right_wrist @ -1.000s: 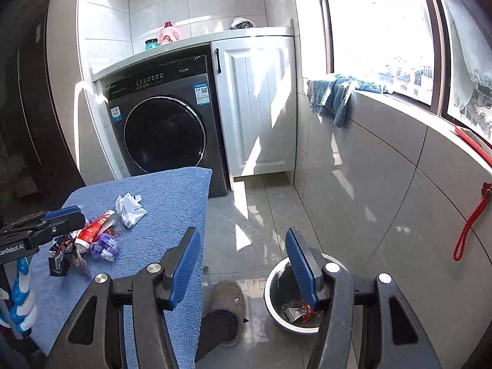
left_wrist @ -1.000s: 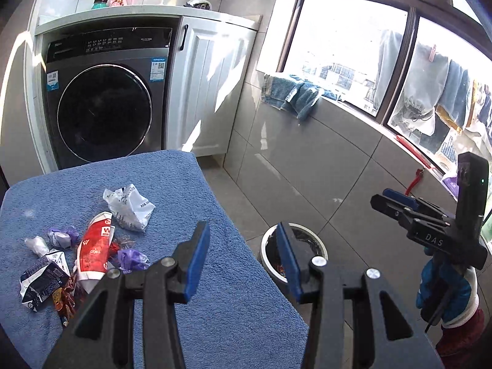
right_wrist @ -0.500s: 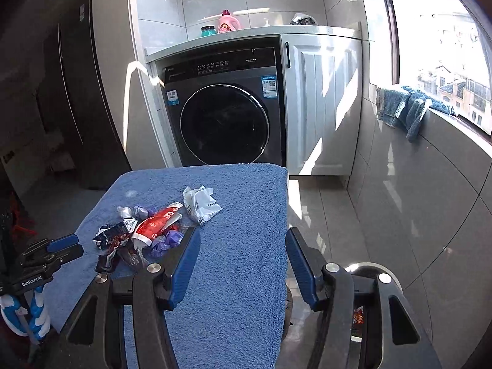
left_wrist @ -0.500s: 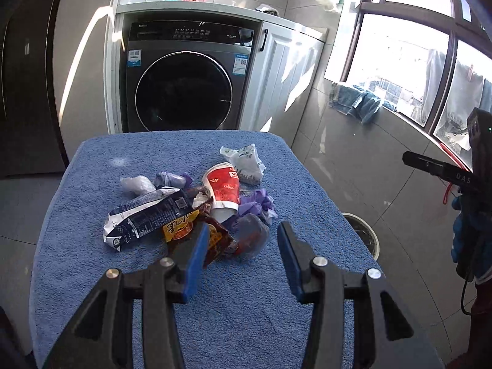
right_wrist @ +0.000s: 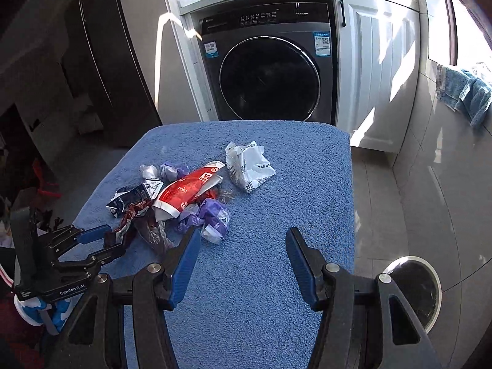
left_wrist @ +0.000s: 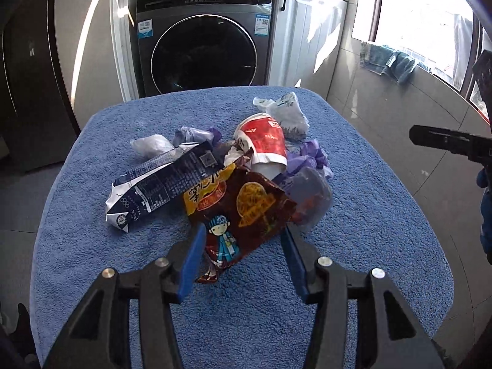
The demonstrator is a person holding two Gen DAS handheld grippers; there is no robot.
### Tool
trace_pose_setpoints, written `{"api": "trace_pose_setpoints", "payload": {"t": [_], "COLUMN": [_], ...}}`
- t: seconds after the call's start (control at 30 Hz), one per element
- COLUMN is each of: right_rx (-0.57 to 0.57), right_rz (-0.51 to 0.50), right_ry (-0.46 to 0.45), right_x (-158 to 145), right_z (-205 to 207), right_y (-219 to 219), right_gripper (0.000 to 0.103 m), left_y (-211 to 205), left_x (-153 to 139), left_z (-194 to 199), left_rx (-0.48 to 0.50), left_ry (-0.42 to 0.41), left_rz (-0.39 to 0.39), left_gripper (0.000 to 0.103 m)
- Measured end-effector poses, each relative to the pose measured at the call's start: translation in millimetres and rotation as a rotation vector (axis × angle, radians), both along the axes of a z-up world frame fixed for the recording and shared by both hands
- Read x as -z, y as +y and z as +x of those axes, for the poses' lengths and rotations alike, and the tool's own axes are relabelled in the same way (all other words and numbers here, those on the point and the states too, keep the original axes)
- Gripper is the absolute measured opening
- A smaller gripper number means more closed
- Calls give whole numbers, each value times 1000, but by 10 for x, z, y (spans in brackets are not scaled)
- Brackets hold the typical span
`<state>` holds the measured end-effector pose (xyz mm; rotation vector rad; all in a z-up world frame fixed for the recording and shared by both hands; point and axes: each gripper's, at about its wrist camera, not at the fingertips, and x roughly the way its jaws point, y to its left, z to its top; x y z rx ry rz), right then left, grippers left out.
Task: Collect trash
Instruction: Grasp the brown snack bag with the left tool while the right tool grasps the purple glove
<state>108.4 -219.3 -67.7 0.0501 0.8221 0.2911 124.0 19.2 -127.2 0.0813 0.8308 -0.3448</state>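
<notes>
A blue towel-covered tabletop (left_wrist: 369,215) stands before a dark front-loading washing machine (left_wrist: 204,40). The left hand-held gripper (left_wrist: 243,246), jaws opening, straddles a crinkled brown snack wrapper (left_wrist: 243,212), unclamped; the right hand-held gripper (right_wrist: 240,255) hangs released nearby.

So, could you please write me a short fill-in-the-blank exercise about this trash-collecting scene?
1. The trash lies on a table covered by a ____ towel.
2. The paper cup lying on its side is mostly ____ in colour.
3. The brown snack wrapper lies between the fingers of the ____ gripper, whose jaws are opening.
4. Behind the table stands a front-loading ____ machine.

Missing words: blue; red; left; washing
</notes>
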Motion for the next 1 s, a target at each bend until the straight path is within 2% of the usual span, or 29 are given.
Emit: {"api": "trace_pose_setpoints", "payload": {"t": [0.17, 0.27, 0.37, 0.63, 0.83, 1.0], "right_rx": [-80, -109, -139, -168, -173, -168], "right_rz": [-2, 19, 32, 101, 144, 156], "right_ry": [53, 81, 105, 174, 178, 151], "right_x": [240, 383, 513, 840, 916, 824], "right_z": [273, 465, 652, 1012, 946, 761], "right_y": [216, 319, 424, 563, 517, 408], "right_gripper": [56, 56, 56, 55, 41, 33], "left_y": [143, 257, 343, 433, 417, 401], "left_x": [22, 53, 74, -2, -114, -197], "left_z": [175, 247, 276, 209, 109, -3], "left_rx": [-51, -69, -80, -74, -60, -58], "left_ry": [19, 54, 76, 82, 65, 49], "left_rz": [-51, -95, -125, -199, -216, -218], "left_gripper": [46, 31, 23, 13, 11, 11]}}
